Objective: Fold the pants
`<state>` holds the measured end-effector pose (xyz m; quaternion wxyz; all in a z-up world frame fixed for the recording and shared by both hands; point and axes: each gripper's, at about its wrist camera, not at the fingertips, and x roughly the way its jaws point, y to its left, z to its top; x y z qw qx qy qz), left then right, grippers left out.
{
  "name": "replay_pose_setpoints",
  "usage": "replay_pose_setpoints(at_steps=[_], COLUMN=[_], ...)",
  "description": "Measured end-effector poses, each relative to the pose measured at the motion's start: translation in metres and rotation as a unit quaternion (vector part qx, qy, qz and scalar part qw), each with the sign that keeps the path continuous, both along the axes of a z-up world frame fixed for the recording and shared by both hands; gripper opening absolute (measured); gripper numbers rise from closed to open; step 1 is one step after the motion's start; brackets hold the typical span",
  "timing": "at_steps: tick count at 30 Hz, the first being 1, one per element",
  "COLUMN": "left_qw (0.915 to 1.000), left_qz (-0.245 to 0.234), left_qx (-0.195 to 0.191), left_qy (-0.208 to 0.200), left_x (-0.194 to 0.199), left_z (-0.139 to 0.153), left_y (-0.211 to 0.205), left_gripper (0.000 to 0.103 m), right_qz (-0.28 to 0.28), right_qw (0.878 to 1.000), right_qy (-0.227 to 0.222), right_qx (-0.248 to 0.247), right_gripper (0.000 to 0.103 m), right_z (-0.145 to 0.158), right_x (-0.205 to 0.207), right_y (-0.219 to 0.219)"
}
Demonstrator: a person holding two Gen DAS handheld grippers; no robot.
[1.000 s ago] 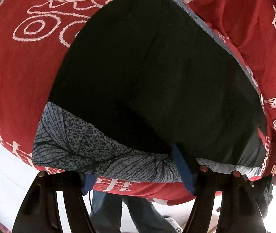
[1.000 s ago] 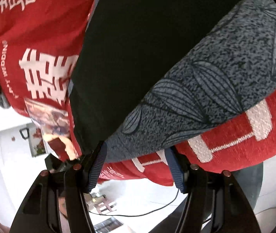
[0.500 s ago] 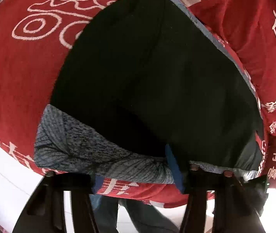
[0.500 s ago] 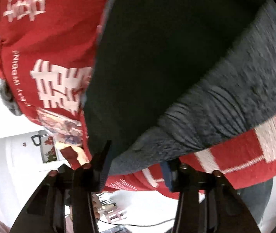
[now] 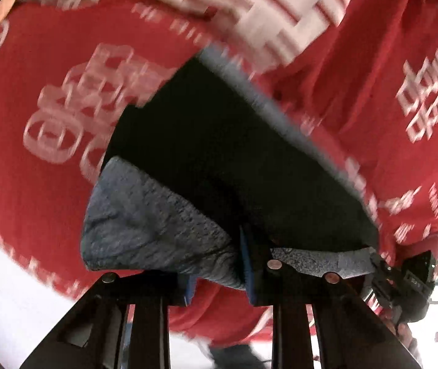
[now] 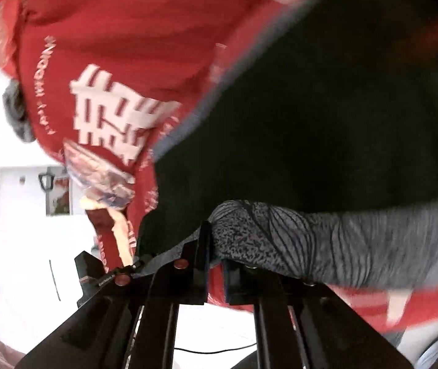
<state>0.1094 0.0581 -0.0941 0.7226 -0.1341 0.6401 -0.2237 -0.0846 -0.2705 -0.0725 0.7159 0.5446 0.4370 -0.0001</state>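
The pants (image 5: 234, 160) are black with a grey leaf-print band (image 5: 145, 224) along the near edge. They lie on a red bedspread (image 5: 49, 61) with white characters. My left gripper (image 5: 219, 273) is shut on the bunched grey band and lifts it off the spread. In the right wrist view the pants (image 6: 326, 123) fill the right side. My right gripper (image 6: 215, 264) is shut on the grey band (image 6: 311, 246), which is gathered into folds at the pads. Both views are blurred by motion.
The red bedspread (image 6: 126, 46) hangs over the bed's edge, with white floor below. A white door and a red wall picture (image 6: 58, 196) show at the left. The other gripper's body (image 5: 409, 283) shows at the right of the left wrist view.
Both grippers closed on the grey band and raised it. The band went from flat to bunched. The pants look smaller and farther in the left wrist view.
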Motion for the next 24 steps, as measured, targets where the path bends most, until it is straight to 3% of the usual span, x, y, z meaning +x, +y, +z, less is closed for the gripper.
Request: replay_pose_setpoints(at_steps=[3,4,6,8,11,14,15,16,17,18,21,22,24], left_qw=[0.9987,0.9977,0.993,0.9875,0.9848,0.9801,0.9788,0.978,0.9772,0.9762,0.972,0.9713,0.971], left_qz=[-0.004,-0.006,0.0,0.005,0.007,0.026,0.038,0.046,0.053,0.054,-0.008,-0.034,-0.077], left_qx=[0.006,0.017,0.066,0.099,0.133,0.155,0.151,0.146,0.143,0.143,0.168,0.173,0.182], left_qy=[-0.05,-0.065,-0.098,-0.123,-0.112,-0.122,-0.133,-0.141,-0.148,-0.154,-0.164,-0.16,-0.134], left_x=[0.037,0.05,0.08,0.104,0.132,0.139,0.138,0.138,0.137,0.135,0.118,0.111,0.094], left_z=[0.02,0.022,0.018,0.006,-0.025,-0.027,-0.017,-0.008,0.003,0.012,0.018,0.013,-0.015], left_y=[-0.032,-0.041,-0.06,-0.076,-0.1,-0.108,-0.105,-0.099,-0.092,-0.087,-0.098,-0.107,-0.131], left_gripper=[0.028,0.033,0.086,0.088,0.088,0.088,0.088,0.088,0.088,0.088,0.088,0.088,0.088], right_qz=[0.035,0.052,0.079,0.091,0.087,0.087,0.083,0.081,0.085,0.091,0.131,0.145,0.169], right_qw=[0.999,0.998,0.996,0.995,0.995,0.992,0.993,0.994,0.994,0.994,0.99,0.989,0.985], right_qy=[-0.01,-0.007,0.009,0.026,0.051,0.087,0.086,0.075,0.063,0.059,0.03,0.014,0.023], right_qx=[-0.013,-0.02,-0.029,-0.024,0.008,0.016,0.016,0.018,0.013,0.005,-0.035,-0.032,-0.019], right_gripper=[0.007,0.007,0.007,0.007,0.011,0.018,0.02,0.033,0.059,0.068,0.066,0.064,0.064], right_z=[0.012,0.011,-0.003,-0.029,-0.075,-0.106,-0.105,-0.098,-0.088,-0.078,-0.041,-0.032,-0.038], right_x=[0.052,0.07,0.1,0.123,0.149,0.162,0.161,0.16,0.159,0.157,0.152,0.147,0.146], right_y=[-0.034,-0.043,-0.06,-0.079,-0.097,-0.1,-0.099,-0.098,-0.098,-0.097,-0.086,-0.08,-0.066])
